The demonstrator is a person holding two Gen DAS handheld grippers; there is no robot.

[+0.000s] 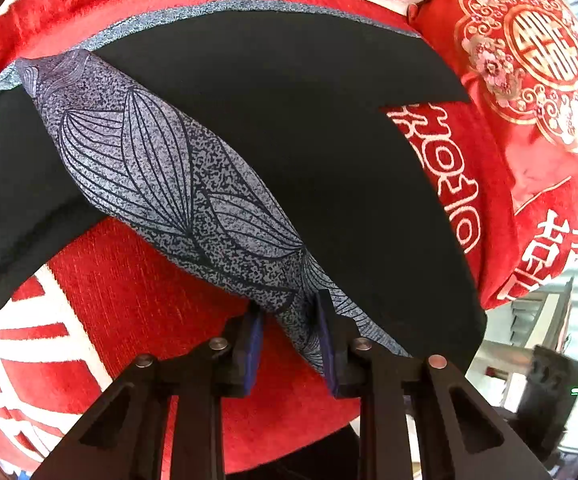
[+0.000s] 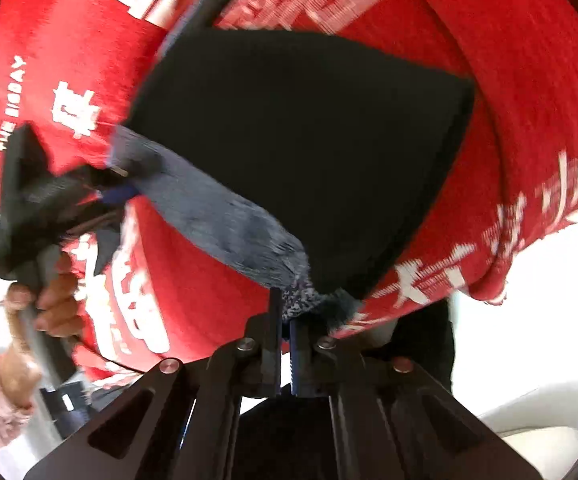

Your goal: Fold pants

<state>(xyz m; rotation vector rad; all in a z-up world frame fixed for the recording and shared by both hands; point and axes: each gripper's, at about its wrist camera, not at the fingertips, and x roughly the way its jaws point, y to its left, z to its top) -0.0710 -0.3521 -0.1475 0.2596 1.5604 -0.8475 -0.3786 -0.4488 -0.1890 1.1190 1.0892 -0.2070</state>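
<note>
On a bed draped in a red blanket [image 1: 137, 280] with white lettering, a pair of black pants [image 1: 289, 128] with a grey leaf-print panel [image 1: 161, 168] down the side is partway through a fold, both hand-held grippers pinching the garment's near edge. In the left wrist view, the left gripper [image 1: 291, 344] at six o'clock has its blue-padded fingers [image 1: 253, 344] narrowed around the end of the printed panel, which runs off toward ten o'clock; the black cloth spreads from centre to two o'clock, a grey trim line along its far edge at twelve. A red embroidered cushion [image 1: 537, 64] sits at two o'clock, beside the pants but apart from them. In the motion-blurred right wrist view, the right gripper [image 2: 287, 344] at six o'clock is clamped almost closed on a bunched grey corner, the black panel rising to twelve, while the other tool and the hand [image 2: 49, 304] holding it show at nine o'clock. By the look of it, the step in hand is carrying the gripped edge over to double the garment; the next move would call for both grippers travelling together, keeping the edge taut and level, then laying it square on the far edge before letting go. No containers are in view
</note>
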